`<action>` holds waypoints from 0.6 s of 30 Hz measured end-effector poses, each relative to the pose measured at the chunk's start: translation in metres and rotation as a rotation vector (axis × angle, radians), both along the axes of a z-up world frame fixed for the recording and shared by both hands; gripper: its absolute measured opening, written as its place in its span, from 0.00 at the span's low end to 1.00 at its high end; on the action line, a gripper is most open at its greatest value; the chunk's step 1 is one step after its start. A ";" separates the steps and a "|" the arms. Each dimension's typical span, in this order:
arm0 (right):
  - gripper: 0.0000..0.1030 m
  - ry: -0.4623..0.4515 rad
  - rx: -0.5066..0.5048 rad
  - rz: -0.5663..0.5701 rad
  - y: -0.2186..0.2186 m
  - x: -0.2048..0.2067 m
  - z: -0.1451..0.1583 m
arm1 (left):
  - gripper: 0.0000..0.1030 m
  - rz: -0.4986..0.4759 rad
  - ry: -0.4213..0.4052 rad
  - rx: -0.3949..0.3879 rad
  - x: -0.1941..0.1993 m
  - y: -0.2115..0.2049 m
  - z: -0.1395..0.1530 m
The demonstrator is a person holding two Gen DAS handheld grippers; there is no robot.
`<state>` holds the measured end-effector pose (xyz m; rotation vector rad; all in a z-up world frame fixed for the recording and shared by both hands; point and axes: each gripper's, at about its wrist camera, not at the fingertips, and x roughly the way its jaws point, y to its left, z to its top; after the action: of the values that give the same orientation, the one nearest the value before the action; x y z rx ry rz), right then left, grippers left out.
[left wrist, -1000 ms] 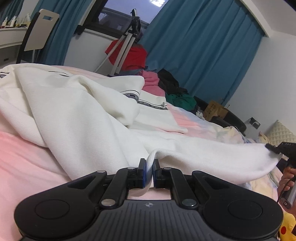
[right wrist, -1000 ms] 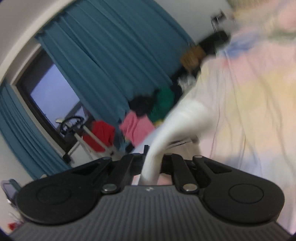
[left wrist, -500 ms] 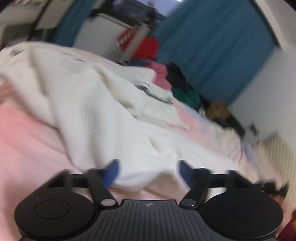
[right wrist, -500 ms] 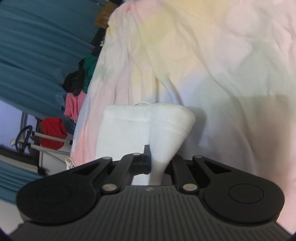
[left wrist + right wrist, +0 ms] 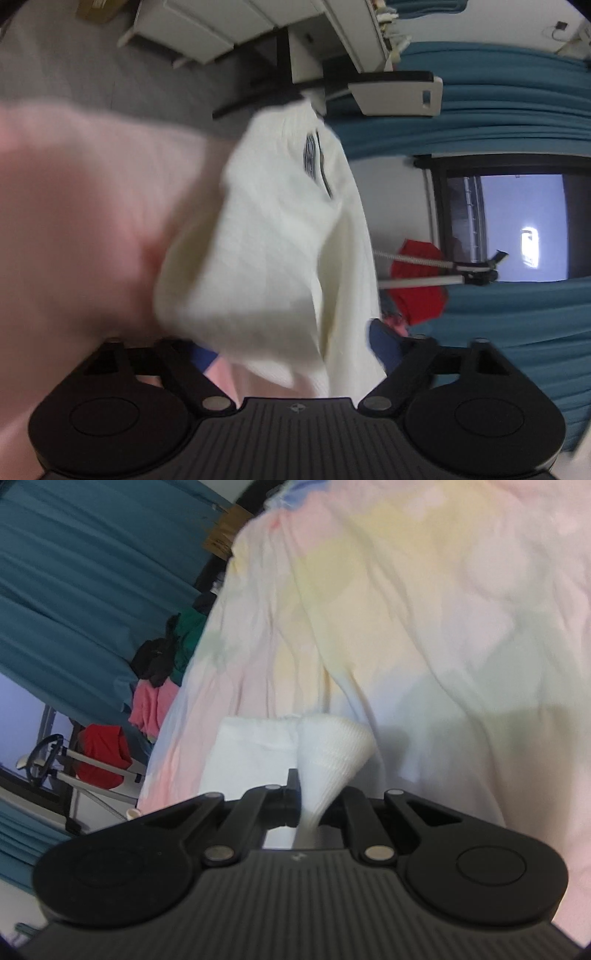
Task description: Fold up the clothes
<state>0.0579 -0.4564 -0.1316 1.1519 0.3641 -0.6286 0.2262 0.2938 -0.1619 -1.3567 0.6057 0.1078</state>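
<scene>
A home bedroom: pastel bedsheet [image 5: 424, 590], blue curtains [image 5: 85, 590], night window [image 5: 517, 225], heaped clothes [image 5: 155, 694] by the wall.

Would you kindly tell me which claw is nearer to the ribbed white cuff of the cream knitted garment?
Right. The right claw is shut on the ribbed white cuff; the left claw stands open around other cloth.

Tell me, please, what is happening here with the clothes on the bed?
A person with a gripper in each hand is folding a white garment on a pastel bedsheet. The right gripper is shut on a ribbed edge of it. The left gripper has just opened, fabric lying loose between its fingers.
</scene>
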 end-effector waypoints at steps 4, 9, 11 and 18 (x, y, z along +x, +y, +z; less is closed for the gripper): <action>0.05 -0.010 -0.008 -0.013 -0.005 0.001 -0.002 | 0.31 -0.019 0.076 -0.016 0.006 0.012 -0.009; 0.05 -0.039 -0.013 -0.036 -0.010 -0.005 -0.001 | 0.14 -0.031 0.034 0.118 -0.011 0.031 0.029; 0.05 -0.058 -0.020 -0.045 -0.011 -0.008 0.001 | 0.13 -0.032 -0.010 0.178 -0.023 0.048 0.057; 0.05 -0.061 -0.074 -0.109 -0.021 -0.023 0.011 | 0.09 -0.074 -0.069 0.240 -0.079 0.100 0.125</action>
<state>0.0345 -0.4775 -0.1207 1.1227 0.2249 -0.6954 0.1474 0.3939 -0.0369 -1.1001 0.5652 0.0712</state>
